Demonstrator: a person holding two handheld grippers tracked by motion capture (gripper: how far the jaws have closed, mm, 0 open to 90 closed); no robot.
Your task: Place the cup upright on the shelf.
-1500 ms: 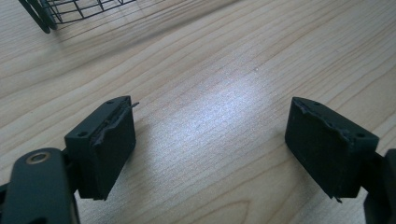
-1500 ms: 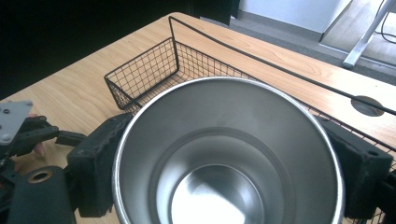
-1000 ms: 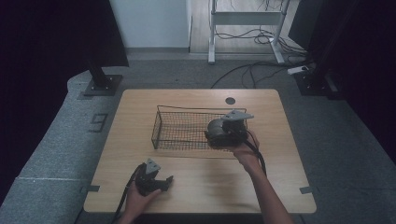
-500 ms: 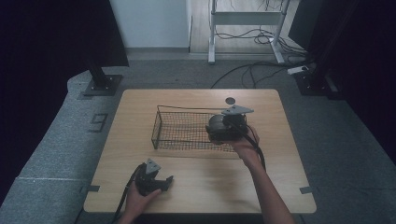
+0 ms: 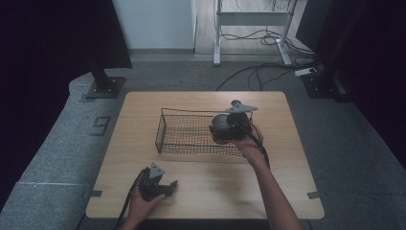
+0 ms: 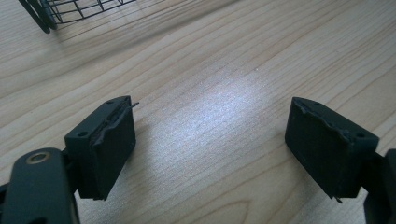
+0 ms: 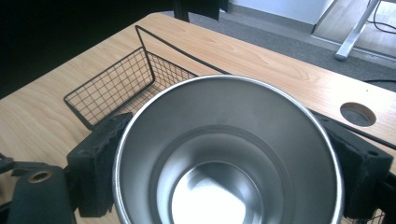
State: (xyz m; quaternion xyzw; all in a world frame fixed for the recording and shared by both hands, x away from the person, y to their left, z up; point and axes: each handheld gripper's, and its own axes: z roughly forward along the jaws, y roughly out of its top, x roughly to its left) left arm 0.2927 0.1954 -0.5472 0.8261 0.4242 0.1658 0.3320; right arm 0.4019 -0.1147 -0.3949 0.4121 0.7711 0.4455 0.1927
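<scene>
Steel cup (image 7: 229, 154) is clamped between the right hand-held gripper (image 5: 229, 128) jaws at the wire basket's (image 5: 184, 134) right end, mouth facing the gripper camera, axis along the jaws. Left hand-held gripper (image 6: 210, 149) rests wide, empty, on the table (image 5: 206, 182).

Count of things at the table

There was one wooden table (image 5: 201, 191) with one round hole (image 7: 357, 114) near its far edge. On it stood one black wire basket (image 5: 186, 134), and one steel cup (image 7: 229, 154) was there too, clamped between two jaws over the basket's right end. Two hand-held grippers were in use: one left gripper (image 5: 160, 184) near the front edge and one right gripper (image 5: 234, 125) at the basket, each with two black jaws, one trailing cable and one grey three-cornered plate. Two forearms of one person reached in from the near side.
</scene>
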